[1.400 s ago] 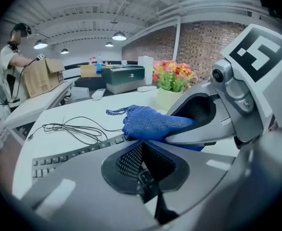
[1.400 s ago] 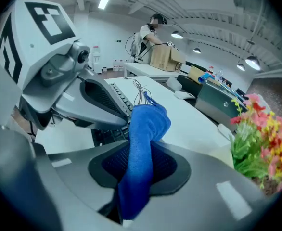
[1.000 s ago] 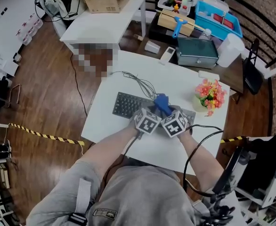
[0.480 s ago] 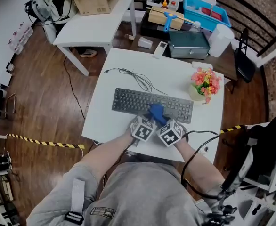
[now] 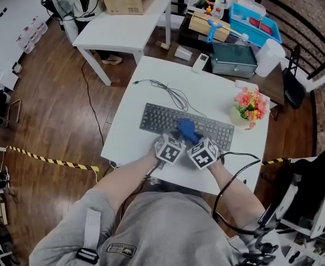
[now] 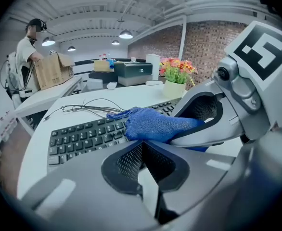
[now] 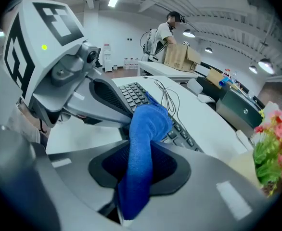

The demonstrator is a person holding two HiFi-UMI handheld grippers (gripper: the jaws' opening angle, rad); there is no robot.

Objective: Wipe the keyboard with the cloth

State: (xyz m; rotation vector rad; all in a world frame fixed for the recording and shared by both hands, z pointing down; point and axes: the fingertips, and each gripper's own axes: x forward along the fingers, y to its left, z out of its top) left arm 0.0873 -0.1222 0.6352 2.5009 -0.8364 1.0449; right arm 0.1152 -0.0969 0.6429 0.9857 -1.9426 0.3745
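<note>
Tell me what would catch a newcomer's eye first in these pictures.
The bright blue cloth stands out first, clamped in the right gripper and draped on the black keyboard. Next come the pink and orange flowers near the far right corner of the white table.

An open lab workspace is showing: hazard tape is crossing the wooden floor, pendant lamps are hanging beside a brick wall.

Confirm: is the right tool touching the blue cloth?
Touching. The right gripper view shows the cloth clamped in the right tool, with the jaws pressing it from both sides.
</note>
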